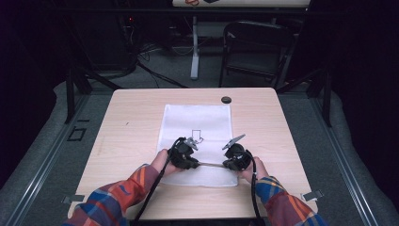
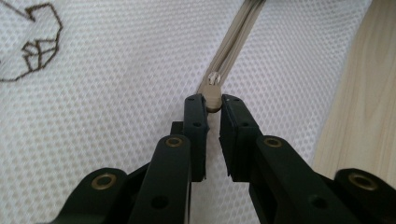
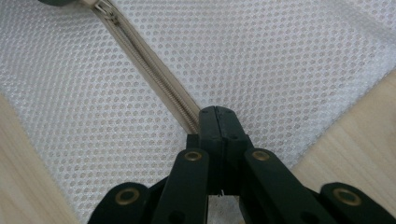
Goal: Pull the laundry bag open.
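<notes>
Pale wood table (image 1: 131, 136) – white mesh bag (image 1: 197, 117) – dark room.

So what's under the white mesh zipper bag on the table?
The white mesh zipper bag lies flat on the light wooden table, which shows around its edges. Whether anything lies beneath or inside it cannot be told; the mesh covers it.

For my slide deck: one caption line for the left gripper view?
Left gripper pinching the beige zipper pull of a white mesh bag on a wooden table.
</notes>
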`<state>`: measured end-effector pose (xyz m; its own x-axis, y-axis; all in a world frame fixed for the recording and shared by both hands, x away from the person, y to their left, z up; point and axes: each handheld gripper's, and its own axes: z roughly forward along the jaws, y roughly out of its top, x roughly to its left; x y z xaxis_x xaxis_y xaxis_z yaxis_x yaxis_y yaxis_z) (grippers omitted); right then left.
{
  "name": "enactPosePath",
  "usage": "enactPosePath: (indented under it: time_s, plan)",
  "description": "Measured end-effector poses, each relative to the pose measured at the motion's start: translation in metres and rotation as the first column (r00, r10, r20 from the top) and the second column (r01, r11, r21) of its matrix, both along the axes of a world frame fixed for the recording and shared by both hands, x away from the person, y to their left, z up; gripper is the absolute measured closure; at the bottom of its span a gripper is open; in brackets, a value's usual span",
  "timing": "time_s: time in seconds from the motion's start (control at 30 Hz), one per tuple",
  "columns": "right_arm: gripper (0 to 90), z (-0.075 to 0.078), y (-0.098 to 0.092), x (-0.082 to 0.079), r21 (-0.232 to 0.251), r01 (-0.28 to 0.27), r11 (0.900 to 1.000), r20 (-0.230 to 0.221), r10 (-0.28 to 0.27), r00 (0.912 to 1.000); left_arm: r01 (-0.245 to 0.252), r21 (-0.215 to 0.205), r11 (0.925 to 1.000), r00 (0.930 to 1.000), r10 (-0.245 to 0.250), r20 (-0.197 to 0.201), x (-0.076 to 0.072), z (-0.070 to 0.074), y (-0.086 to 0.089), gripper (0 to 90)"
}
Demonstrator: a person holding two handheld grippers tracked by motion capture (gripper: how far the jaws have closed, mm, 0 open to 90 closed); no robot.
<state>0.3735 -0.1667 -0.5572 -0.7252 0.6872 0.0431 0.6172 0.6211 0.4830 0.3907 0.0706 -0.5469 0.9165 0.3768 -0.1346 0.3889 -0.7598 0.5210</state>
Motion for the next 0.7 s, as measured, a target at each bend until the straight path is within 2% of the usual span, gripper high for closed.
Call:
enactPosePath:
  time_s: [0.03, 0.1, 0.27, 0.47, 0.7]
  plan:
    - [90.0, 0.001, 0.001, 0.000, -0.015, -0.004, 1.000, 0.001, 0.004, 1.0000, 0.006, 0.004, 1.0000, 1.0000, -0.006, -0.007, 0.000, 0.000, 0.005, 81.3]
    - [90.0, 0.001, 0.001, 0.000, -0.015, -0.005, 1.000, 0.001, 0.005, 1.0000, 0.000, 0.003, 1.0000, 1.0000, 0.000, 0.001, -0.001, 0.001, 0.008, 81.3]
    - [90.0, 0.001, 0.002, 0.000, -0.025, -0.018, 1.000, 0.007, 0.018, 0.9998, -0.014, -0.005, 0.9999, 0.9999, 0.014, -0.007, -0.001, 0.002, 0.017, 81.3]
    - [90.0, 0.001, 0.002, -0.001, -0.021, -0.018, 1.000, 0.009, 0.018, 0.9998, -0.025, 0.001, 0.9997, 0.9996, 0.025, -0.013, -0.002, 0.003, 0.026, 81.2]
    - [90.0, 0.001, 0.001, 0.000, -0.024, -0.023, 0.999, 0.008, 0.023, 0.9997, -0.050, -0.013, 0.9987, 0.9984, 0.049, -0.027, -0.005, 0.004, 0.039, 81.2]
